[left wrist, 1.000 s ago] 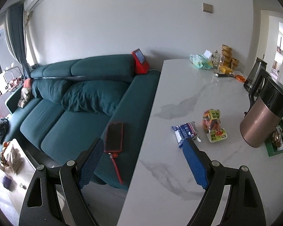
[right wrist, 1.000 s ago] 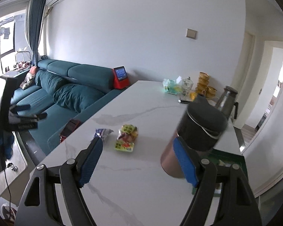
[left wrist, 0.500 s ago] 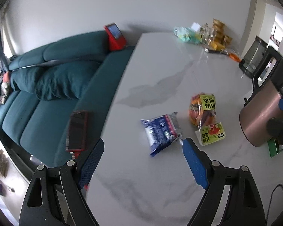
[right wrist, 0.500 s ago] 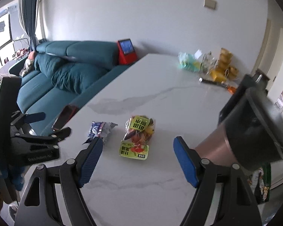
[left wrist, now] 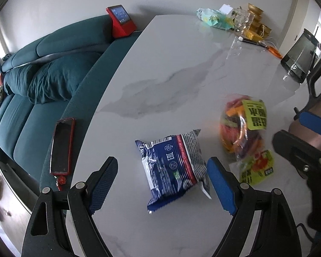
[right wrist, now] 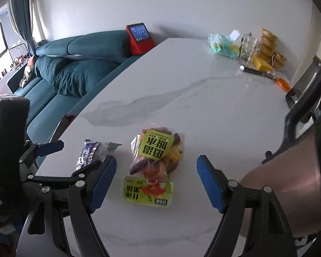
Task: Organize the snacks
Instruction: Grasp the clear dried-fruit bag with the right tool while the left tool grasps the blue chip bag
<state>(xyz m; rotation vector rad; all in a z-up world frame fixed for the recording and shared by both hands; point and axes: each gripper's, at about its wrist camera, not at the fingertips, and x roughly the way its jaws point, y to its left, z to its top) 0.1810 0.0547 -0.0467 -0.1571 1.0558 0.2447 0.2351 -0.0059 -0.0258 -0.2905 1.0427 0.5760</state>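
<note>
Both grippers tilt steeply down toward the white marble-patterned table (left wrist: 182,68). The left gripper (left wrist: 162,177) hangs with its jaws spread wide above the blue snack packet (left wrist: 171,167), which lies flat between the blue ribbed pads without either pad pressing it. The right gripper (right wrist: 156,177) is likewise wide apart and empty-handed, its pads flanking the clear bag of mixed vegetable chips (right wrist: 154,167) lying on the table with a yellow-green label.

The blue packet is a crinkled foil pillow pouch with a red stripe and a barcode at its 12 o'clock end. The chip bag, at 3 o'clock from it, is glossy transparent film showing orange, red and purple pieces.

At 3 o'clock in the right wrist view stands a copper-coloured metal kettle (right wrist: 289,184) with a black handle, smooth and brushed. Only the left wrist view shows the red-cased phone (left wrist: 62,145) lying on the teal fabric sofa's (left wrist: 60,79) arm at 9 o'clock; the right wrist view shows just its edge. Only the right wrist view shows the left gripper's black body from the side, at 9 o'clock. A red smart display (right wrist: 139,36) stands at 12 o'clock beside the table's far end.
</note>
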